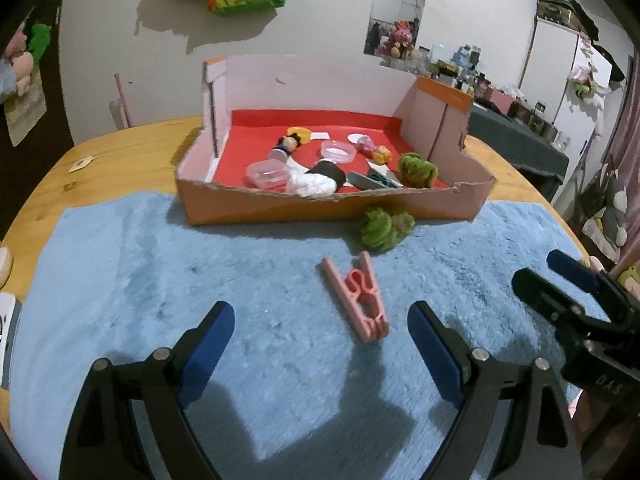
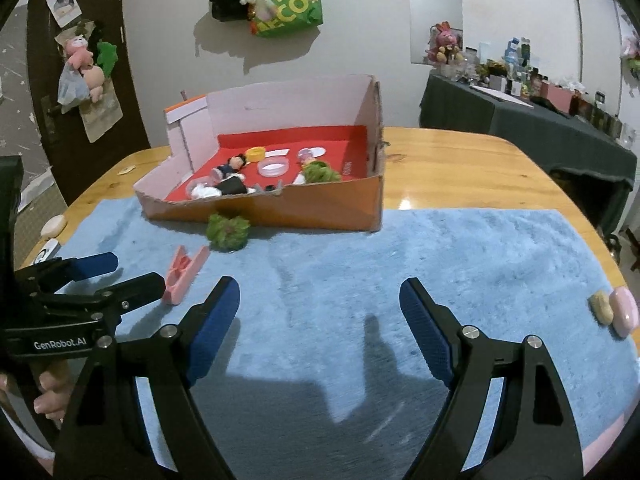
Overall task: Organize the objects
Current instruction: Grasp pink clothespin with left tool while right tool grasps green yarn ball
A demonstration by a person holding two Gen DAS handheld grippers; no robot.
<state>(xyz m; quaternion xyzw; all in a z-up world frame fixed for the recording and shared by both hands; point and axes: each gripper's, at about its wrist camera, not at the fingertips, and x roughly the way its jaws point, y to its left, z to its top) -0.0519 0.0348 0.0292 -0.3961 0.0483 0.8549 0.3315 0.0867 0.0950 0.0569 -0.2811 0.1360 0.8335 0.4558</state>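
Cardboard box (image 1: 328, 208): low front wall hides the near edge of its red floor; the small contents (clear tubs, doll, white wad, dark clip) overlap and are hard to separate.

Pink clothes peg (image 1: 357, 300): plastic, two long legs joined at a sprung head, lying flat on the blue mat (image 1: 120, 280), well short of the box. In the right wrist view part of it is covered by the other tool.

Green fuzzy ball (image 1: 385, 227): on the mat, touching the box's front wall. A second one (image 1: 417, 169) lies inside.

Left gripper (image 1: 320, 340): spread wide, empty, hovering low with the peg between its fingers.

Right gripper (image 2: 320, 312): spread wide, empty, above bare mat.
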